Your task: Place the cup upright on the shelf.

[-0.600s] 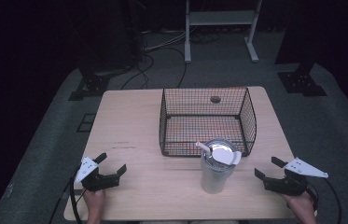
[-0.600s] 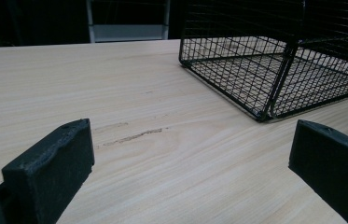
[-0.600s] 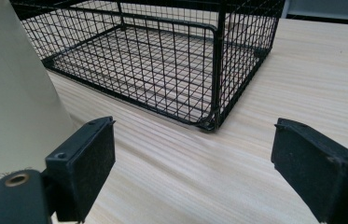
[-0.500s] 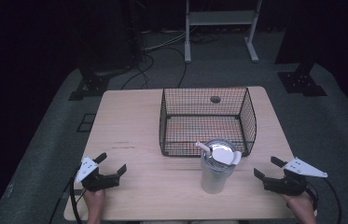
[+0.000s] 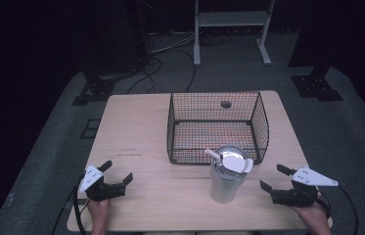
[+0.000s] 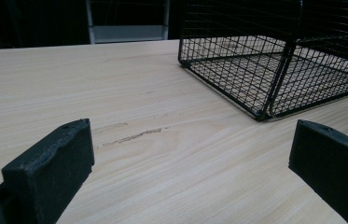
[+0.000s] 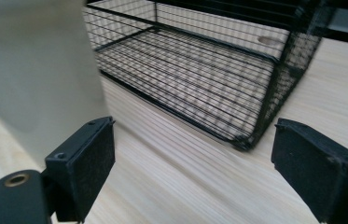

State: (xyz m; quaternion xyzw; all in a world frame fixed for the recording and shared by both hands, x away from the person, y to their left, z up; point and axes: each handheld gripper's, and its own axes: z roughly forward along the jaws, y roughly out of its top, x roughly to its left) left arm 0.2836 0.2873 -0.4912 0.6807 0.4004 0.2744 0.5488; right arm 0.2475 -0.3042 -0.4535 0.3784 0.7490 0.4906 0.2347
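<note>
Left hand-held gripper [image 5: 117,171] and right hand-held gripper [image 5: 272,178] rest low on surface [image 5: 136,127], jaws wide, empty; lidded tumbler [image 5: 227,175] just left of right one.

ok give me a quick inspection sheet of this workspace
surface: pale wooden table, a faint scuff near its left side
job's things: lidded tumbler upright just in front of the wire basket; basket holds nothing
clutter: nothing seen
grippers: left gripper and right gripper open, holding nothing, at the near edge
cables: one trails from each gripper; more on the floor behind
surroundings: dark room, grey floor, white stand beyond
</note>
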